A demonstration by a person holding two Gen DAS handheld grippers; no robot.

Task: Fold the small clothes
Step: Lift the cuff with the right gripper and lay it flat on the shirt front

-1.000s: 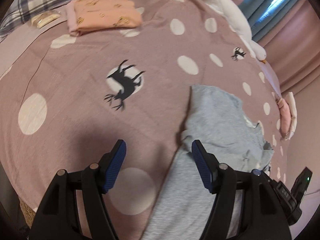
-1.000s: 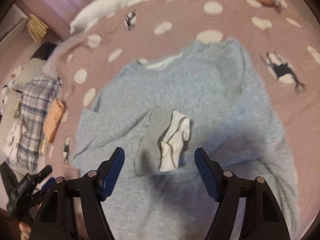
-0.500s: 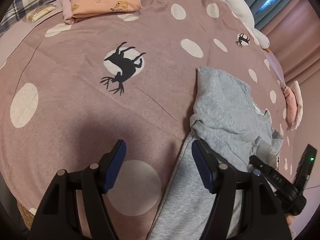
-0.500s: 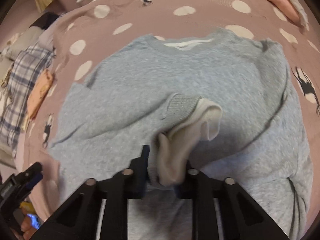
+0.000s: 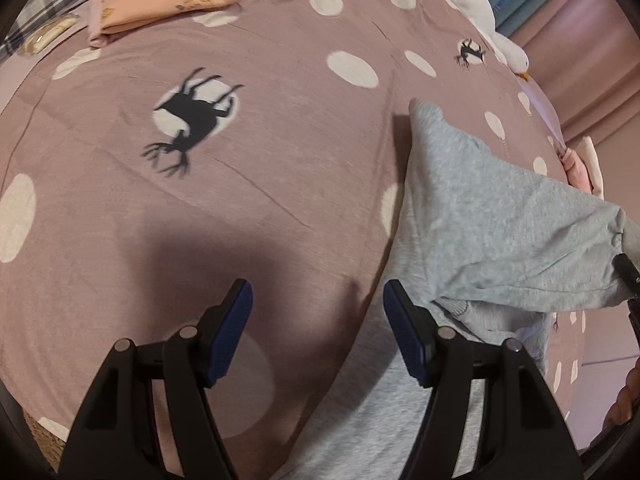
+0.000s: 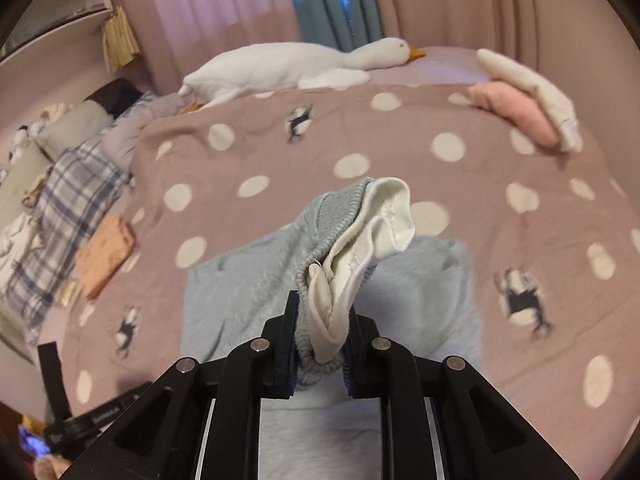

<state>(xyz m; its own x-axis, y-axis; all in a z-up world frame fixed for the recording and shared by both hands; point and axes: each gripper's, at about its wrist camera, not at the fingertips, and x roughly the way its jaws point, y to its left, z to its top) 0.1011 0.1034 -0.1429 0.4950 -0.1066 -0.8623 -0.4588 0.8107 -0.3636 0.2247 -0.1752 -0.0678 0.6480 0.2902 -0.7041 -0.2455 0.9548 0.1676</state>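
Since a second ago, the right gripper (image 6: pixel 320 344) has been closing and is now pinching the ribbed cuff (image 6: pixel 340 240) of the grey sweater (image 5: pixel 480 208), lifting that sleeve off the rest of the sweater, which is lying on the spotted bedspread (image 5: pixel 280 160). Beside the sweater's edge, the left gripper (image 5: pixel 316 332) is hovering with fingers spread, gripping nothing.
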